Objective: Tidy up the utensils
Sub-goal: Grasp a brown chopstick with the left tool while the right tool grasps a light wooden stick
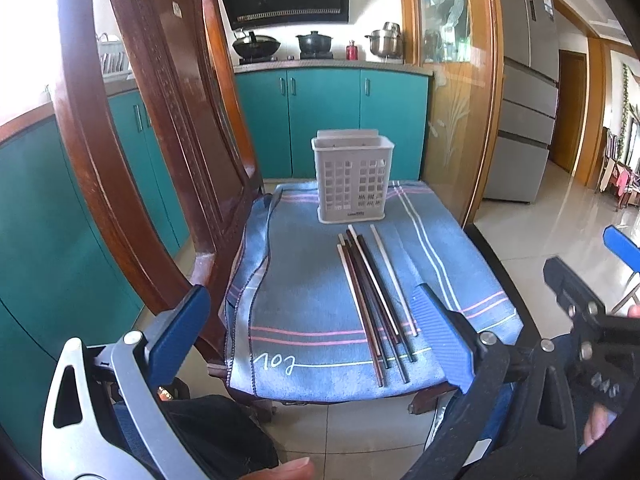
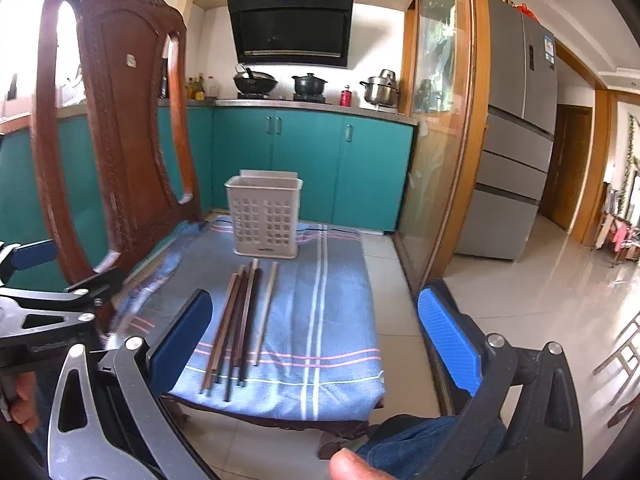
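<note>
Several chopsticks (image 1: 376, 304), dark brown and pale, lie side by side on a blue striped cloth (image 1: 304, 280) over a wooden chair seat. They also show in the right wrist view (image 2: 244, 320). A white perforated utensil holder (image 1: 352, 176) stands upright behind them, empty as far as I can see; it shows in the right wrist view too (image 2: 266, 216). My left gripper (image 1: 316, 336) is open and empty, held above the seat's near edge. My right gripper (image 2: 316, 336) is open and empty, just right of the chopsticks' near ends.
The carved wooden chair back (image 1: 160, 128) rises at the left. Teal kitchen cabinets (image 1: 328, 120) and a stove with pots stand behind. A glass door frame (image 1: 480, 100) and a grey fridge (image 1: 524, 120) are at the right. Tiled floor (image 2: 520, 288) lies around.
</note>
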